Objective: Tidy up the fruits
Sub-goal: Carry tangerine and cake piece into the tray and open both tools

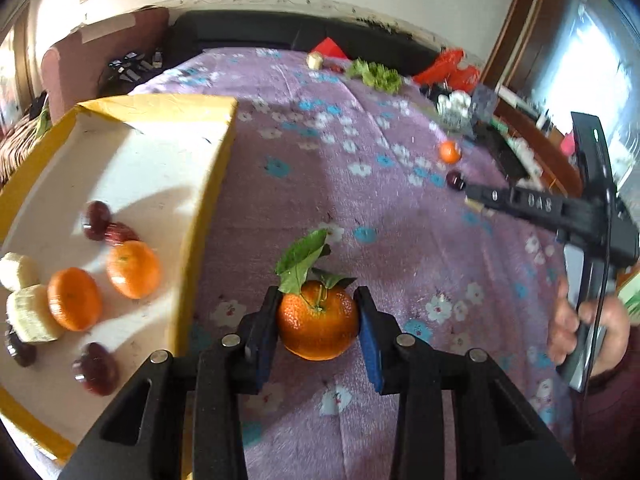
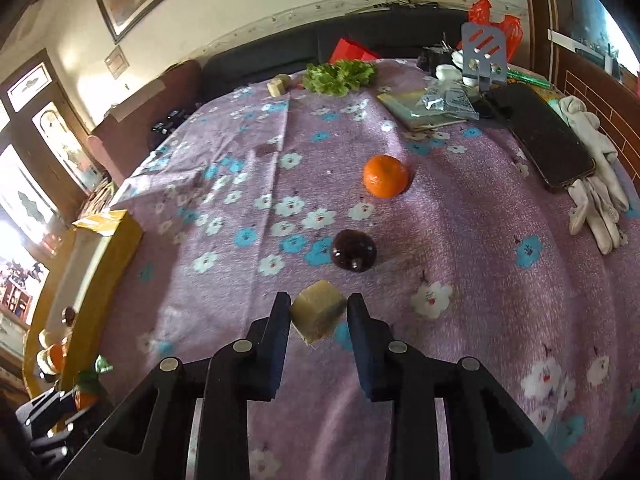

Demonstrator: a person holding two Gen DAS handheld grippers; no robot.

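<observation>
Gripping a leafy orange (image 1: 318, 322), the left gripper (image 1: 318, 320) has both pads against the fruit's sides, jaws closed down to the orange's width; fruit sits low over the purple flowered cloth (image 1: 360, 208), and I can't tell if it's lifted or resting. Just to its left is the yellow-edged cardboard tray (image 1: 208, 200), holding two plain oranges (image 1: 134, 269), two banana pieces (image 1: 30, 312) and several dark red fruits (image 1: 96, 220). Right gripper (image 2: 319, 316) has a pale banana chunk (image 2: 318, 314) between its fingers: left finger touching it, right finger touching or just beside it, so a firm grip isn't clear; jaws about a chunk's width apart. Just ahead of it on the cloth is a dark red fruit (image 2: 353, 250), and farther on a loose orange (image 2: 385, 176), well apart from the tray. At the far edge of the table are a bunch of lettuce (image 2: 338, 76) and another banana piece (image 2: 279, 85). On the right side are a phone (image 2: 544, 136), white gloves (image 2: 596, 184), a plastic packet (image 2: 444, 102) and a red bag (image 2: 496, 26). In the left wrist view the right gripper (image 1: 476, 200) shows at right, held by a hand (image 1: 588, 328), its tip near the dark fruit.
</observation>
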